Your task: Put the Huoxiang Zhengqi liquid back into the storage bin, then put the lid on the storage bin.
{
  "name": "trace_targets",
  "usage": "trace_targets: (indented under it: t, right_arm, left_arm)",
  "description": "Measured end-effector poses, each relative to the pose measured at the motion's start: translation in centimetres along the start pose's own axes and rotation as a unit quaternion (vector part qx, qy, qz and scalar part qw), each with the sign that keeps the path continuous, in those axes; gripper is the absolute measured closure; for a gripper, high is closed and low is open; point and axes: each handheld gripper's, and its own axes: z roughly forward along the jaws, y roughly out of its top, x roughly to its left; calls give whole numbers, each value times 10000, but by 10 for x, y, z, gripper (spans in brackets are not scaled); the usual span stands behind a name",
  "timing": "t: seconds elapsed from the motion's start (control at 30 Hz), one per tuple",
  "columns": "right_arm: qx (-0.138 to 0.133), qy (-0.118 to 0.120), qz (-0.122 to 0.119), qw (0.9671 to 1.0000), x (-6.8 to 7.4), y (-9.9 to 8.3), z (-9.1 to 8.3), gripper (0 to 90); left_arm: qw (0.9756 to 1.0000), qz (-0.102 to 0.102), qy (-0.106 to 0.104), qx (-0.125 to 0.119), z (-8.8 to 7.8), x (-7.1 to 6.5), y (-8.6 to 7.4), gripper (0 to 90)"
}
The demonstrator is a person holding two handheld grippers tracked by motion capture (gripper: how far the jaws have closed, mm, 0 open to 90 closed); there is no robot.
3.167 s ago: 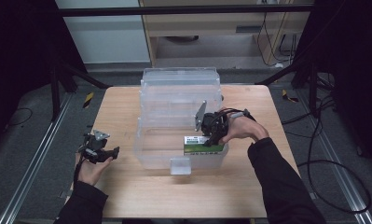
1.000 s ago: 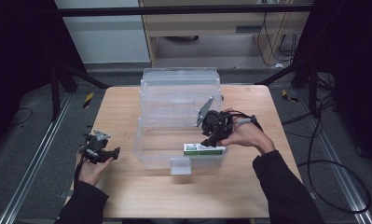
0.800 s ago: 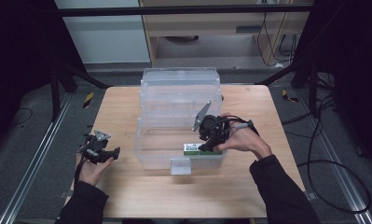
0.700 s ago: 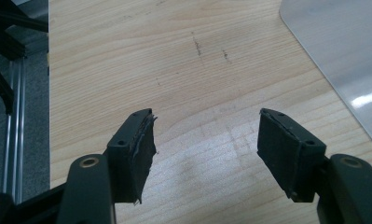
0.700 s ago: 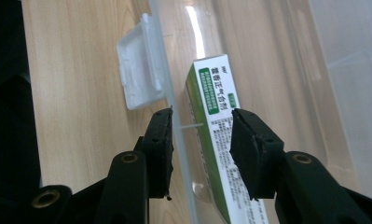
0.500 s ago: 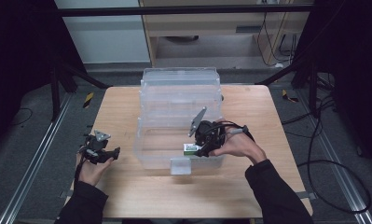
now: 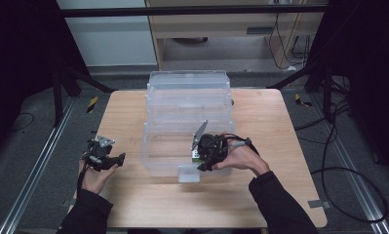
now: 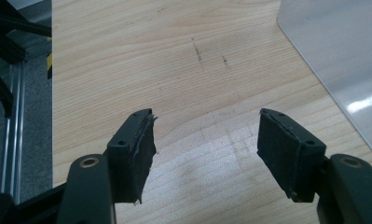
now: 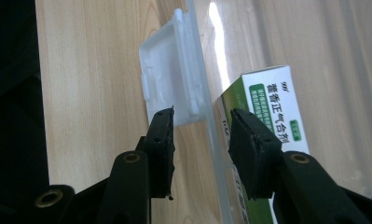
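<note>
Straddling the clear bin [image 9: 207, 112] wall, right gripper [image 9: 200, 135] jaws half-open.

Desk [image 7: 133, 117]: pale wood top, rounded corners, grain running left-right, a few faint dark scuffs on near-left part seen in left gripper view. Clear plastic bin [image 7: 187, 97] stands directly on desk, middle, reaching from far edge toward near side; white latch tab [image 7: 188, 173] at its near wall, over wood. Green-and-white carton [image 9: 267, 102] inside bin at near wall, behind clear plastic. Near strip and both side strips of desk bare. Grey floor around desk.
</note>
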Motion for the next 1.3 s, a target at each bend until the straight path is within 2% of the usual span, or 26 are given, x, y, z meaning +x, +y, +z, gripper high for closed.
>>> trace_targets:
  t: [0.33, 0.6, 0.9, 1.23, 1.3]
  right_arm:
    - [137, 81, -27, 9999, 1, 2, 12, 629]
    - [368, 138, -62, 9992, -4, 3, 23, 662]
    - [400, 222, -25, 9990, -5, 4, 24, 665]
    - [415, 262, -99, 9987, -6, 4, 24, 662]
    - [414, 274, -175, 9986, -6, 4, 25, 659]
  left_arm:
    - [10000, -26, 5, -54, -3, 2, 1, 358]
    - [9999, -53, 2, -164, -9, 4, 3, 358]
    - [9995, -1, -65, -315, -18, 4, 8, 357]
    - [9985, 73, -134, -519, -31, 3, 22, 357]
    - [9984, 115, -132, -539, -33, 3, 25, 357]
